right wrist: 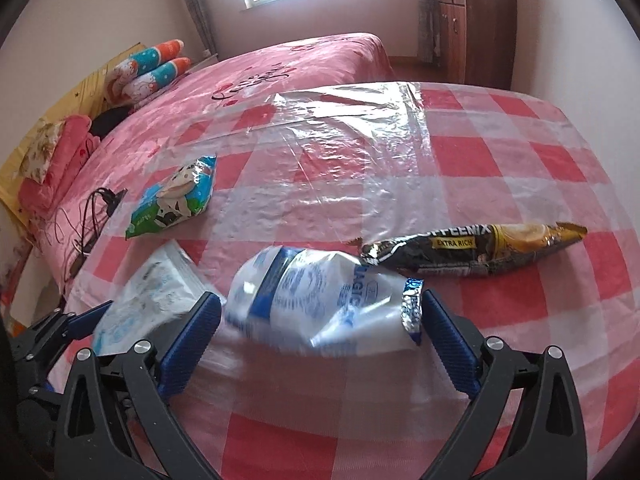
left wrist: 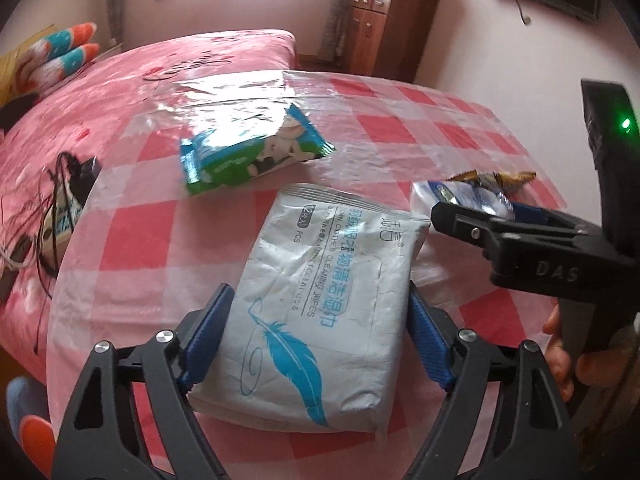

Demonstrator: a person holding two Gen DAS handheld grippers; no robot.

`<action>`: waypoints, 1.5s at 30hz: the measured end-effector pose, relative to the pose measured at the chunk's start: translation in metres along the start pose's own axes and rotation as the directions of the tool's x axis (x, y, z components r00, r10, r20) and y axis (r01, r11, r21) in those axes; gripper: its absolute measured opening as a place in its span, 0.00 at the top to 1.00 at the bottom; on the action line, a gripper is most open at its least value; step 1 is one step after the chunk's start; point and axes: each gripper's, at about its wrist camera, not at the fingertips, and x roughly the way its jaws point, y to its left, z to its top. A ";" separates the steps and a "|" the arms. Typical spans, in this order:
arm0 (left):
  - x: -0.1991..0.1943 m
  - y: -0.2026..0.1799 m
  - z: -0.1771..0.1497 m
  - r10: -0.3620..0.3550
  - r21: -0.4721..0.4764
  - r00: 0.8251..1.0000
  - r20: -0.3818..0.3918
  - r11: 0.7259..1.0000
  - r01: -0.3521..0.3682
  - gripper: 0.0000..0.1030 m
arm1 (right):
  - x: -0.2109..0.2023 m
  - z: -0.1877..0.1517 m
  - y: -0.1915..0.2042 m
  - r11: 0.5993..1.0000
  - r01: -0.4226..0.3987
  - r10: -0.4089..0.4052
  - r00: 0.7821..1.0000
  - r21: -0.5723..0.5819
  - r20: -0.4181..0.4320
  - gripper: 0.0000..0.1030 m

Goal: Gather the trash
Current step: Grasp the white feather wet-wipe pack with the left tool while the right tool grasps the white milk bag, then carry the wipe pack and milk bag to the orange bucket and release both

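**Four wrappers on the checked worktop, a gripper over two of them**

Four pieces of trash lie on the worktop [right wrist: 520, 160], which wears a red-and-white checked cloth under clear plastic film. Its far half is bare, leaving open room toward the far edge, beyond which a pink bed [right wrist: 280, 64] begins. The left edge curves close by the green wipes pack [left wrist: 256, 148]; past that edge, cables [left wrist: 52, 208] lie on the bed.

The left gripper [left wrist: 316, 332] straddles the white wipes pack [left wrist: 320, 308], whose long axis runs away from the camera, tilted slightly right at the far end. The blue fingers [left wrist: 208, 336] sit at the pack's long sides; whether they press on it cannot be told.

The right gripper [right wrist: 320, 320] stands spread wide around the crumpled blue-and-white bag [right wrist: 312, 300], not clenched on it. The bag's long axis runs left to right across the jaws, its foil end at the right finger. Just beyond it lies the coffee mix sachet [right wrist: 472, 252], long axis also left to right, near the worktop's right side. The white pack lies just left of the bag.
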 end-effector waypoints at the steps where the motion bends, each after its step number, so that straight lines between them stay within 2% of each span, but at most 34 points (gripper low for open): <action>1: -0.001 0.001 -0.001 -0.001 -0.011 1.000 0.003 1.000 0.001 0.22 | 0.001 0.001 0.001 1.000 0.001 -0.001 1.000 -0.003 -0.001 0.05; 7: -0.012 0.010 -0.008 -0.013 -0.087 1.000 0.015 0.996 0.014 0.25 | 0.004 0.002 0.005 1.000 0.014 -0.014 1.000 -0.022 -0.008 0.04; 14: -0.023 0.015 -0.019 -0.024 -0.131 0.999 0.027 0.991 0.027 0.25 | 0.004 0.001 0.009 0.999 0.017 -0.018 1.000 -0.040 -0.012 0.07; 28: -0.047 0.030 -0.043 -0.032 -0.194 0.998 0.051 0.980 0.041 0.25 | -0.023 -0.017 0.011 0.995 -0.027 0.033 0.997 -0.093 0.063 0.07; 38: -0.067 0.040 -0.061 -0.025 -0.228 0.997 0.067 0.973 0.040 0.25 | -0.041 -0.036 0.013 0.995 -0.072 0.077 0.995 -0.072 0.059 0.07; 45: -0.086 0.047 -0.073 -0.024 -0.247 0.995 0.095 0.968 0.047 0.25 | -0.059 -0.047 0.032 0.988 -0.115 0.122 0.991 -0.099 0.062 0.07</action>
